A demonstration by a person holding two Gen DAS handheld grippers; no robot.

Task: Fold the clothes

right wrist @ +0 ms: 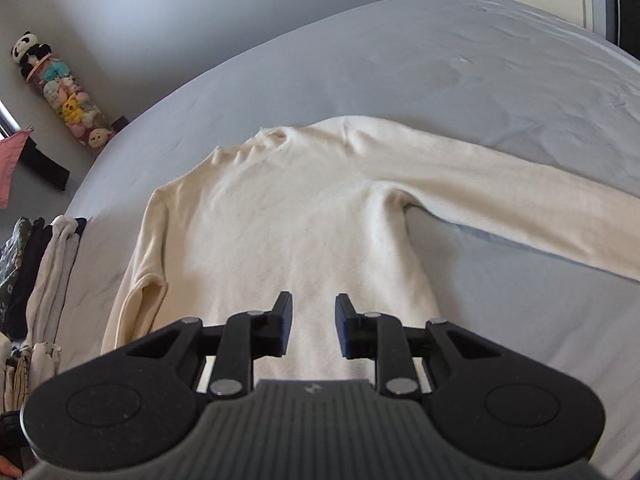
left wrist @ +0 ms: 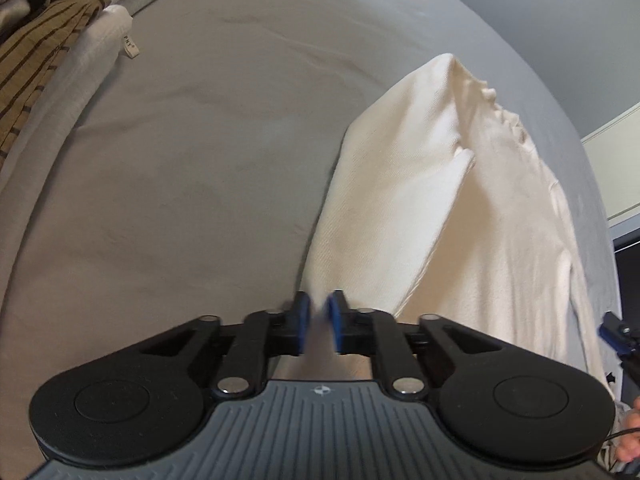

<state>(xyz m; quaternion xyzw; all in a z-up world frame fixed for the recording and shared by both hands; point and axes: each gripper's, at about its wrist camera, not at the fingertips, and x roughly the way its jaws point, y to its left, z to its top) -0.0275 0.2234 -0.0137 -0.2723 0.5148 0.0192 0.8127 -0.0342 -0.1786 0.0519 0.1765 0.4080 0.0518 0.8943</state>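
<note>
Two tongs work over one cream sweater (right wrist: 304, 216) that lies flat on the grey bed (right wrist: 500, 80), collar away from the right camera. One sleeve (right wrist: 520, 204) stretches out sideways across the sheet; the other sleeve (right wrist: 140, 304) is already turned in along the body.

Left tongs (left wrist: 319, 322) are clenched, and pale cloth shows between the blue pads; it looks like the sweater's edge or hem, though blur there makes it hard to be sure. Right tongs (right wrist: 313, 326) are released, jaws parted with nothing between them, hovering over the lower body of the sweater.

To do this step well, I judge the right tongs should go to the outstretched sleeve, pinch it near the cuff, and carry it across the chest so it lies straight along the body. Left tongs should hold firm without tugging, or the turned-in side will skew. Lift the sleeve clear of the sheet instead of dragging, so the sheet does not bunch under it.

Nearby, a pile of clothes (left wrist: 44, 48) with a striped piece sits at the bed's far corner, well apart. More clothes (right wrist: 36, 280) hang or heap beside the bed's left edge, and a column of plush toys (right wrist: 64, 96) stands against the wall. Nothing lies in the sleeve's path.
</note>
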